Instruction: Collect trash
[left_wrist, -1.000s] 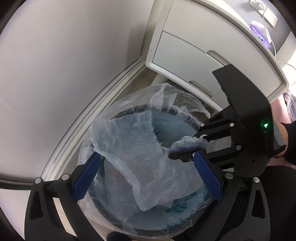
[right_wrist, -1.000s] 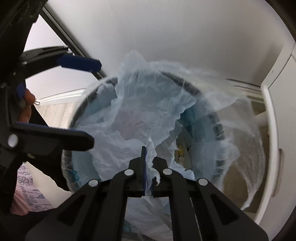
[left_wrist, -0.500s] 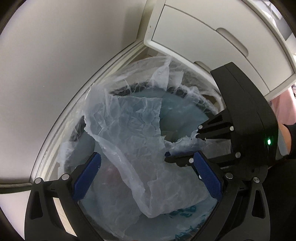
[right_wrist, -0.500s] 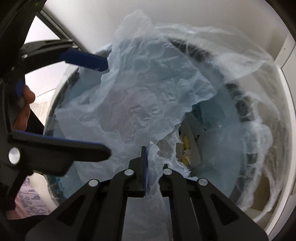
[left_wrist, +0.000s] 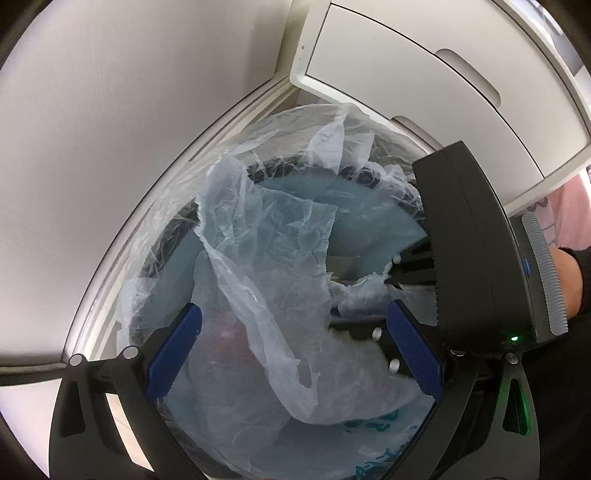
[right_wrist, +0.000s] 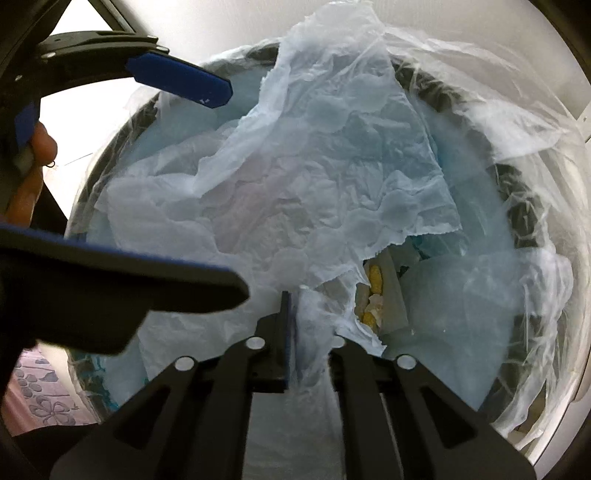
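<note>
A round dark trash bin (left_wrist: 177, 229) (right_wrist: 517, 192) with a thin clear liner (left_wrist: 291, 125) (right_wrist: 491, 122) stands in a corner. A crumpled pale blue plastic sheet (left_wrist: 273, 266) (right_wrist: 332, 158) lies over the bin's mouth. My right gripper (right_wrist: 308, 317) is shut on the sheet's edge; it shows in the left wrist view (left_wrist: 373, 291) at the right. My left gripper (left_wrist: 291, 350) is open, its blue pads (left_wrist: 173, 354) straddling the sheet just above the bin. Yellow and white trash (right_wrist: 373, 291) lies inside under the sheet.
A white wall (left_wrist: 110, 92) runs behind the bin. A white cabinet with drawers (left_wrist: 424, 62) stands close at the right. Pink flowered fabric (right_wrist: 37, 402) shows at the lower left of the right wrist view.
Both grippers have moved down closer to the bin. The sheet stays pinched in the right gripper and now spreads lower over the bin's mouth.
</note>
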